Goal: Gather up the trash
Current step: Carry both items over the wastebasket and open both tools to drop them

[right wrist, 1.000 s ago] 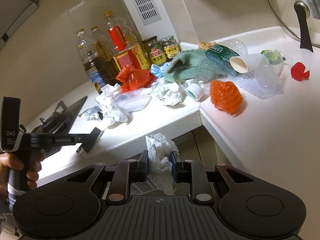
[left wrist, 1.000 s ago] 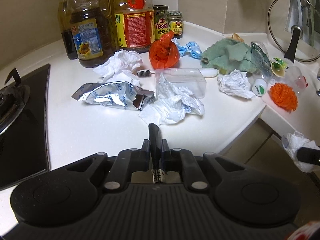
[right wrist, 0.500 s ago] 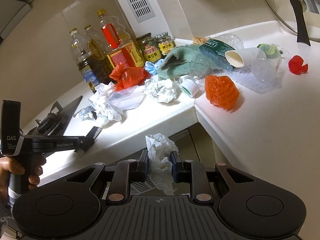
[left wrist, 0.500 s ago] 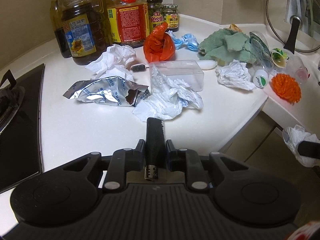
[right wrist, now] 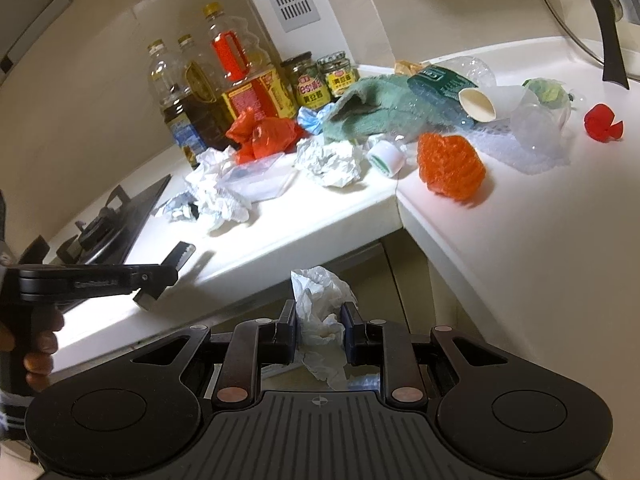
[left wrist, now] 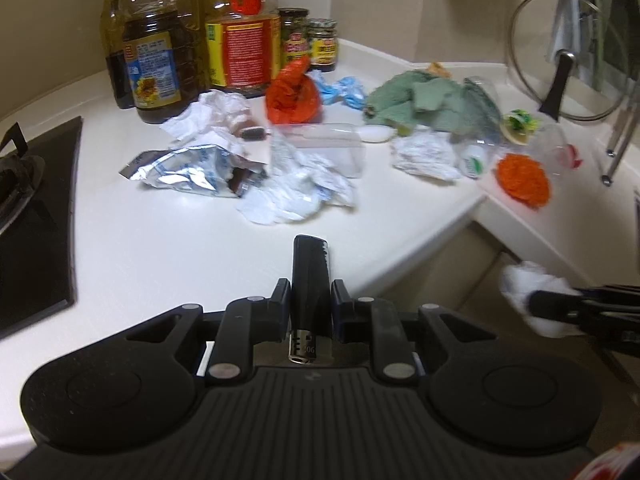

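Right tongs [right wrist: 320,322] squeeze crumpled white tissue [right wrist: 320,300], held off counter edge, above floor gap. Left tongs [left wrist: 311,264] empty, fingers almost together, only thin gap, hanging over bare white counter [left wrist: 160,248]. Person's hand [right wrist: 38,344] grips left handle. Just ahead: white tissue wad [left wrist: 296,192], silver foil wrapper [left wrist: 188,168] touching it, clear plastic box [left wrist: 336,148] behind. Farther back: red bag [left wrist: 294,94], green cloth [left wrist: 424,104], oil bottles [left wrist: 160,48]. Orange scrubber [left wrist: 522,176] on right. Stove [left wrist: 28,208] on left.
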{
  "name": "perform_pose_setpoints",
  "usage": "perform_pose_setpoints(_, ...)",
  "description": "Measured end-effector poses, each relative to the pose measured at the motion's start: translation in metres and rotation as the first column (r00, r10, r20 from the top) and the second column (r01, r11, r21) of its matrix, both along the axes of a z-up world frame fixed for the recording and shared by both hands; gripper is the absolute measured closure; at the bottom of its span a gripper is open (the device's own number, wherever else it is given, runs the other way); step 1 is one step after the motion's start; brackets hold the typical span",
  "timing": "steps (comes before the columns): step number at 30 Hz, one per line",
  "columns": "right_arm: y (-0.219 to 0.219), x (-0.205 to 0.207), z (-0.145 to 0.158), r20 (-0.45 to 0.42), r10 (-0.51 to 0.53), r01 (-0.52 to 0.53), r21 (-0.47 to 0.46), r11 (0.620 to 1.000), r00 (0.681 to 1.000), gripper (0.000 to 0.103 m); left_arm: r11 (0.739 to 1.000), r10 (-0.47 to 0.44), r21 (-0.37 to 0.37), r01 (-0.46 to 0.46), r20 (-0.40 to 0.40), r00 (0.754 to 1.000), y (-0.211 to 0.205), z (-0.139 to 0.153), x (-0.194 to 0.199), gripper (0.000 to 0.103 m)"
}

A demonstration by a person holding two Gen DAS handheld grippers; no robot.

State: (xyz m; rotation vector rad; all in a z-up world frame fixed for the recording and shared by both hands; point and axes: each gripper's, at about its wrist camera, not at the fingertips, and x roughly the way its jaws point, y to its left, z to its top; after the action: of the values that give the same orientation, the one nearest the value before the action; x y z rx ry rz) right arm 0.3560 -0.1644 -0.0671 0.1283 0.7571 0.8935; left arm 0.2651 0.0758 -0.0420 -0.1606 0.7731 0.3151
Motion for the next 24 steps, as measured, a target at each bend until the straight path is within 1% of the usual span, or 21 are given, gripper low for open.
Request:
perform_pose_setpoints(5, 0.0, -0.01, -0.01, -0.005, 0.026, -0.026, -0.039, 0.999, 1.0, 0.08, 0.998, -0.058, -0.041, 0.058, 0.003, 0.998, -0.028, -0.006, -0.012, 0.084)
perform_pose_setpoints(7, 0.001, -0.014, -0.016, -0.007, 0.039, -0.039, -0.057, 0.998, 0.999, 0.08, 0.996, -0.075, -0.058, 0.075, -0.007, 0.997, -0.039, -0.015, -0.014, 0.084)
perform_pose_setpoints(10, 0.002, -0.021, -0.029, -0.019, 0.059, -0.061, -0.094, 0.994, 0.998, 0.08, 0.992, -0.085, -0.092, 0.082, -0.03, 0.996, -0.05, -0.036, -0.017, 0.084)
perform_pose_setpoints(15, 0.009, -0.029, -0.066, -0.044, 0.102, -0.108, -0.168, 0.98, 0.994, 0.08, 0.987, -0.086, -0.144, 0.073, -0.086, 0.993, -0.059, -0.083, -0.019, 0.084)
perform_pose_setpoints(18, 0.013, -0.03, -0.098, -0.07, 0.117, -0.129, -0.211, 0.969, 0.991, 0.08, 0.983, -0.076, -0.176, 0.055, -0.117, 0.99, -0.06, -0.117, -0.019, 0.084)
perform_pose_setpoints(22, 0.015, -0.025, -0.145, -0.126, 0.114, -0.143, -0.256, 0.956, 0.985, 0.08, 0.978, -0.056, -0.209, 0.019, -0.174, 0.983, -0.059, -0.165, -0.013, 0.084)
perform_pose_setpoints(24, 0.015, -0.021, -0.162, -0.141, 0.113, -0.147, -0.268, 0.952, 0.984, 0.08, 0.975, -0.049, -0.221, 0.004, -0.195, 0.98, -0.06, -0.185, -0.008, 0.084)
